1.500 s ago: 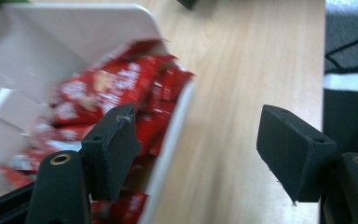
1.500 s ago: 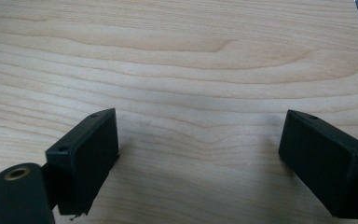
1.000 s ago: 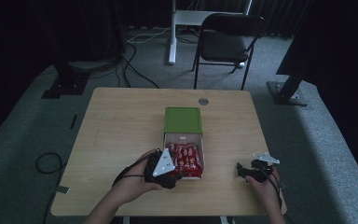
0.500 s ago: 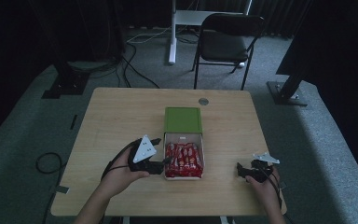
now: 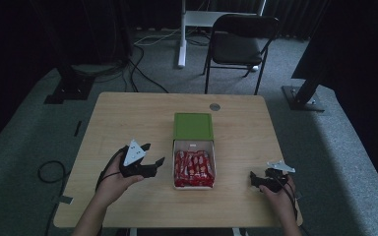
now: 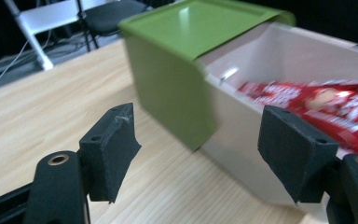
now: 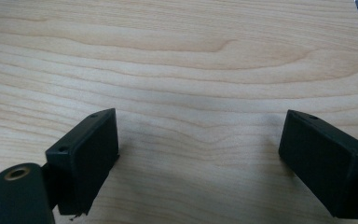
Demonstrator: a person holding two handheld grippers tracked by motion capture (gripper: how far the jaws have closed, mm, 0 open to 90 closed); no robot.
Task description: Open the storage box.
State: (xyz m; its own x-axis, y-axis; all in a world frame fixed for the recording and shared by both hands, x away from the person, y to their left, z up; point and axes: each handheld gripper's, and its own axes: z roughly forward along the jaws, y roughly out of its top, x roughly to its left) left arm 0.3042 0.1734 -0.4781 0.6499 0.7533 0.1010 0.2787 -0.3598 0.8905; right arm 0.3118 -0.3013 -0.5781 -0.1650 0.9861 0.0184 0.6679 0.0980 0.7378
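White box (image 5: 194, 167) of red packets, left gripper (image 5: 152, 153) agape beside it

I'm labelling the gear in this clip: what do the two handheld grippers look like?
Both are black. The left gripper and right gripper each carry a pale grey three-cornered plate on top and trail a thin black cable. Their jaws end in blocky black pads with small screw holes, on arms with brass-coloured rivets. No sleeves are visible.

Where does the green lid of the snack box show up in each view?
High view: green lid at table centre, on the far end of the white box.
Left gripper view: lid upper middle, above and between the jaws.
Right gripper view: I see bare tabletop between the jaws.
Shared landmark: the wooden tabletop.
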